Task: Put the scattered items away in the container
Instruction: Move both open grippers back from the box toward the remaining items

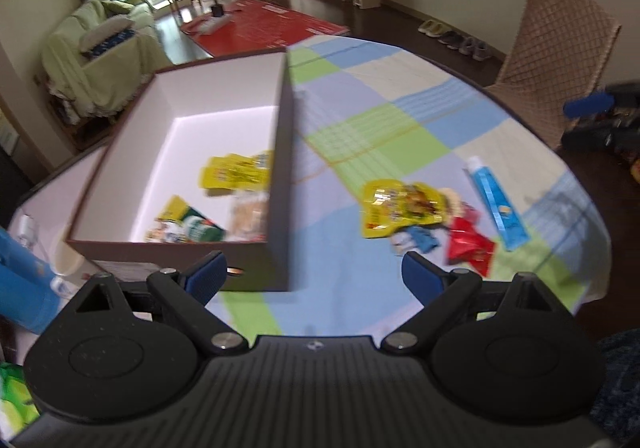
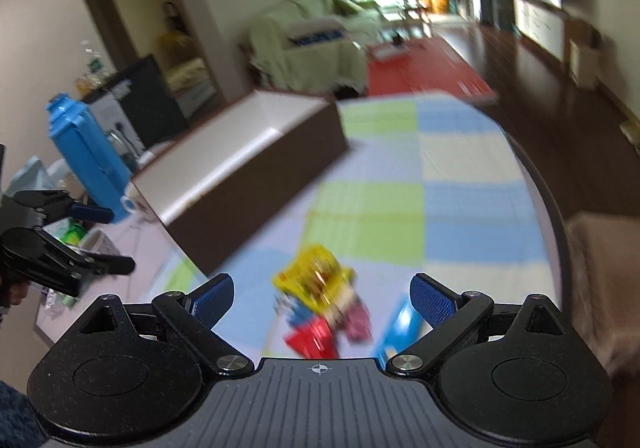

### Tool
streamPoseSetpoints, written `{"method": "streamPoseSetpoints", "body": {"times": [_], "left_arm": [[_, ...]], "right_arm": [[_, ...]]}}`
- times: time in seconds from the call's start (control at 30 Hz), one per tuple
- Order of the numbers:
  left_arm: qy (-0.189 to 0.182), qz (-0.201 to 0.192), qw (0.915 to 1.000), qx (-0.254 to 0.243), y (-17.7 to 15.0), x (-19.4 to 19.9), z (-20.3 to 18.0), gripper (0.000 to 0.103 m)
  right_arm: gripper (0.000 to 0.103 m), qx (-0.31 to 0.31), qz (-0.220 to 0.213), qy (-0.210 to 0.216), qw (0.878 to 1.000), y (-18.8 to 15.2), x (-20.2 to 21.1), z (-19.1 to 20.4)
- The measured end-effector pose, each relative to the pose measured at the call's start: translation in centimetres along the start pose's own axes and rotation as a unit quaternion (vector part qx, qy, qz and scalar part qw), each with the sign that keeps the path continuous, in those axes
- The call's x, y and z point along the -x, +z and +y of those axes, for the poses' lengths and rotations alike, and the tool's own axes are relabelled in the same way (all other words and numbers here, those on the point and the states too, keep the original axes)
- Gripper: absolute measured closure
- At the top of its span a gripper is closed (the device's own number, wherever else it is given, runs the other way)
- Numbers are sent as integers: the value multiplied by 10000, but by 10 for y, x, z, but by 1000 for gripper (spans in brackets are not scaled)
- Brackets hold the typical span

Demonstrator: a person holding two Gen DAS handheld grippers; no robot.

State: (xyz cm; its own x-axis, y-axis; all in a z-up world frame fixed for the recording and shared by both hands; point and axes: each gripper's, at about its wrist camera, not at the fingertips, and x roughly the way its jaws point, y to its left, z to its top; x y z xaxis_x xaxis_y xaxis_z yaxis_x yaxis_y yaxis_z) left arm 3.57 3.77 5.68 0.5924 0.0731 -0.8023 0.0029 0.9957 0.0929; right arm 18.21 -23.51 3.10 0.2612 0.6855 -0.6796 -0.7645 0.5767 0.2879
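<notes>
Both empty, jaws wide, the right hand-held gripper (image 2: 322, 294) hangs over the snack packets (image 2: 320, 308) for pickup, while the left hand-held gripper (image 1: 311, 274) waits beside the box (image 1: 280, 175).

Brown box (image 1: 280, 183) with white inside, checked blue-green tablecloth (image 1: 400, 119), yellow packet (image 1: 400, 207)

On the tablecloth (image 1: 400, 119) the box (image 1: 280, 167) stands to my left, with several packets (image 1: 236, 171) lying in its near right corner. To its right, near me, a heap of snack packets (image 1: 404, 207) lies on the cloth, and a tube (image 1: 496, 203) lies just right of the heap.
</notes>
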Motion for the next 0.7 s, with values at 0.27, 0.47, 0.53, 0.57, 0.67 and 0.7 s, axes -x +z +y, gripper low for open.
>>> {"method": "streamPoseSetpoints", "body": {"times": [0.27, 0.47, 0.53, 0.57, 0.67, 0.7], "left_arm": [[-477, 263, 9985, 84, -9, -26, -42, 10], [-824, 430, 9957, 49, -15, -48, -67, 11], [-863, 474, 9951, 86, -16, -54, -71, 11], [-863, 494, 9950, 104, -17, -56, -72, 12], [-829, 514, 9951, 139, -17, -61, -72, 12], [-811, 515, 9953, 150, -16, -62, -71, 12]], "right_arm": [[6, -368, 383, -477, 9974, -31, 9, -30], [6, -187, 565, -801, 9950, -45, 11, -42], [6, -155, 633, -893, 9939, -48, 7, -45], [6, -144, 657, -932, 9934, -49, 4, -46], [6, -145, 725, -1003, 9922, -51, -4, -49], [6, -161, 743, -999, 9921, -51, -8, -49]]}}
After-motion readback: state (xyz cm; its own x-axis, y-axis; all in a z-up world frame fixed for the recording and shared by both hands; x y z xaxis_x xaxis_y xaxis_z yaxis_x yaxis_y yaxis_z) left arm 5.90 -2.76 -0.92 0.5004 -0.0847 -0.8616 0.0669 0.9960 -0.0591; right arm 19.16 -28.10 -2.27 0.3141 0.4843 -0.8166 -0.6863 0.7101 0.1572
